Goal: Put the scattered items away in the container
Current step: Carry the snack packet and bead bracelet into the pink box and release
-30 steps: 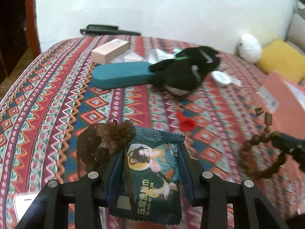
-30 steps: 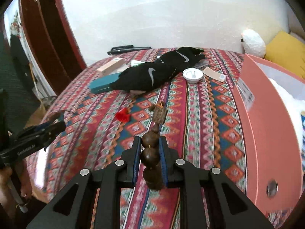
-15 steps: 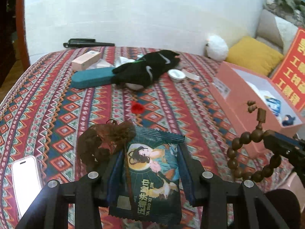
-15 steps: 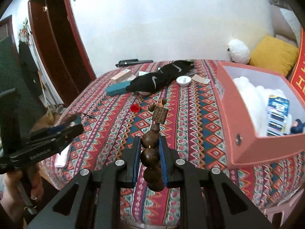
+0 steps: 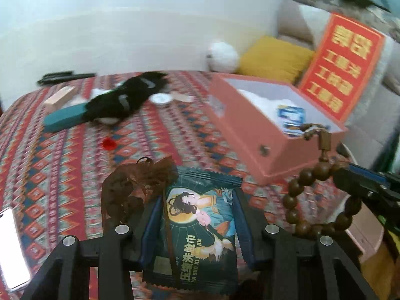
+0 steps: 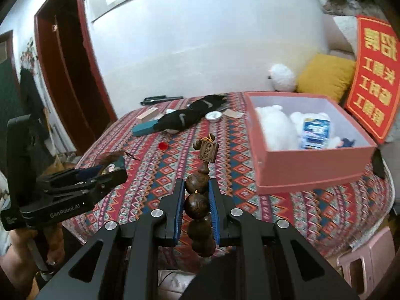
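Tidying part-way: both tongs loaded, box partly filled.

Left tongs (image 5: 197, 215) clamp a teal sachet (image 5: 200, 235) with a brown mesh pouch (image 5: 132, 190); right tongs (image 6: 196, 200) pinch a wooden bead bracelet (image 6: 200, 200), both short of the pink box (image 6: 312, 167), which holds white plush (image 6: 275, 127) and a blue packet (image 6: 315, 130). On the bed (image 6: 237, 155): black socks (image 6: 190, 118), teal case (image 6: 145, 128), small carton (image 6: 147, 113), white dish (image 6: 213, 116), red bit (image 6: 163, 145), phone (image 5: 11, 247).

Soft, even indoor light with faint shadows and no harsh glare. Both fisheye views bend straight lines and darken toward the corners, strongest at 10 and 2 o'clock. The left wrist view is smeared by motion blur, worst from 12 to 3 o'clock.
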A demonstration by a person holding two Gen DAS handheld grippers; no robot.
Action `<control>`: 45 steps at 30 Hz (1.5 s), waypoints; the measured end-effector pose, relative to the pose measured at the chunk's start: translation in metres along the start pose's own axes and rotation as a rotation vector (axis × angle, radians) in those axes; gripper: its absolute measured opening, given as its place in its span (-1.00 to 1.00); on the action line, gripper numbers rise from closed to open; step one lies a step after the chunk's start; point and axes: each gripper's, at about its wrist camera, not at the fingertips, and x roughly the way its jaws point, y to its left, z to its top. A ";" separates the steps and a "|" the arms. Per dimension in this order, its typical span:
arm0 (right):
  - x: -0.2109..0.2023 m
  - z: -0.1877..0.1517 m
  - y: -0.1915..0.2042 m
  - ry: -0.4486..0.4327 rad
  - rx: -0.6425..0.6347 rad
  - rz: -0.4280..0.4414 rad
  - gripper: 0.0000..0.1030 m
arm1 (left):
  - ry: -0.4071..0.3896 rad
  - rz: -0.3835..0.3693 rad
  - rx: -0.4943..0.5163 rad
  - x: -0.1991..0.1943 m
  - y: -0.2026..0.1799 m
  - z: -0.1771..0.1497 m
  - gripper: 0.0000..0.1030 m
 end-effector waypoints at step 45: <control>0.116 0.145 -0.291 -0.058 0.162 -0.479 0.76 | -0.027 -0.049 0.202 0.283 -0.203 0.215 0.90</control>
